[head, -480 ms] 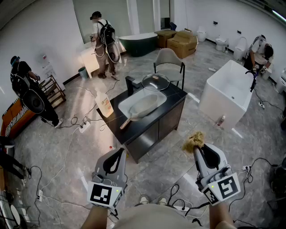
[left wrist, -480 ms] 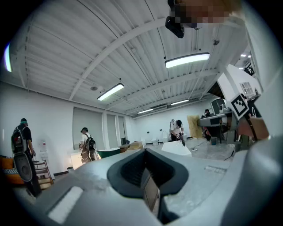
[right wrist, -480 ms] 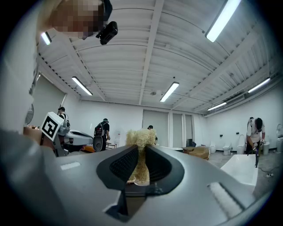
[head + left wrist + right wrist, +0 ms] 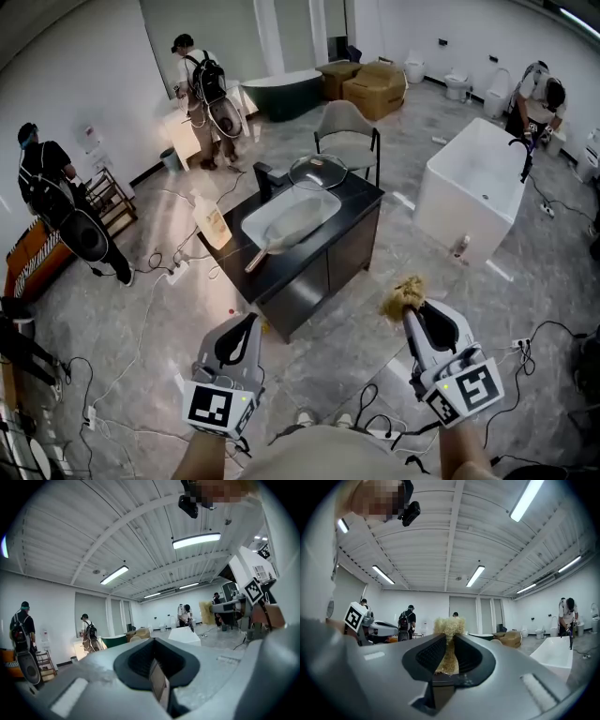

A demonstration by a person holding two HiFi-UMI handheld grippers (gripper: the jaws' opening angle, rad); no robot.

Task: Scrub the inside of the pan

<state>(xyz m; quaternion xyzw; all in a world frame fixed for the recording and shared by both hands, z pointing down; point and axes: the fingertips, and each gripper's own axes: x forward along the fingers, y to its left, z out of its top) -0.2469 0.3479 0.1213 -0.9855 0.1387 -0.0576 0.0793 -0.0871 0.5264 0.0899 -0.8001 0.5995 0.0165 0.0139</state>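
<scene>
Our right gripper [image 4: 409, 311] pinches a tan fibrous scrubber [image 4: 405, 292], ready for the far grey metal pan [image 4: 295, 219]; left gripper [image 4: 247, 322] fingers closed, empty.

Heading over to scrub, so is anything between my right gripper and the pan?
Nothing visible. The pan lies uncovered in the sink, the glass lid beside it; only open floor separates it from the scrubber in the right gripper.

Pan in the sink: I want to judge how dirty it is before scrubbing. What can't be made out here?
- Inside of the pan: head view, too small to tell dirt or water.
- Rim of the pan: head view, blends with the sink.
- Both gripper views: pan not shown; the housing blocks the lower frame.
- Base of the scrubber: right gripper view, hidden between the right tongs.
</scene>
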